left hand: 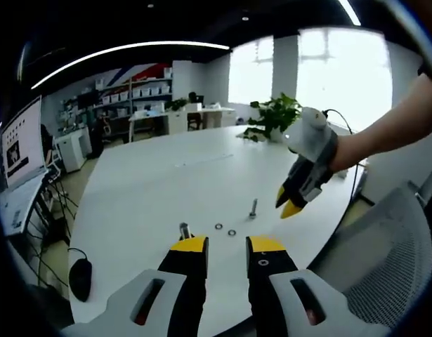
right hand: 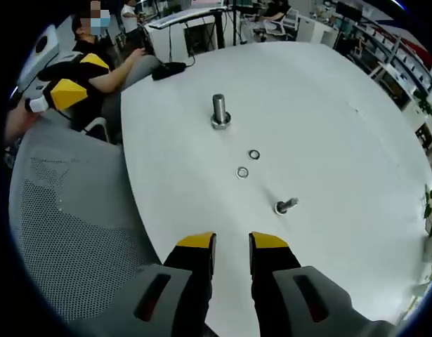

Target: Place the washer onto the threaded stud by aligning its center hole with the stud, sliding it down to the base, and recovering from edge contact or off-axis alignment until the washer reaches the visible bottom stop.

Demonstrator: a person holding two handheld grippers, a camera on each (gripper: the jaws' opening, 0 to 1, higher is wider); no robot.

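Right gripper (right hand: 232, 242) jaws apart, empty, above table (right hand: 328, 105); left gripper (left hand: 226, 244) likewise; two washers (right hand: 242, 172) between studs (right hand: 220, 111).

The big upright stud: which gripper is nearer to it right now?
Left. The stud stands just beyond the left gripper, touching neither jaw. The right gripper hangs farther back, with both washers and a smaller bolt lying between it and the stud.
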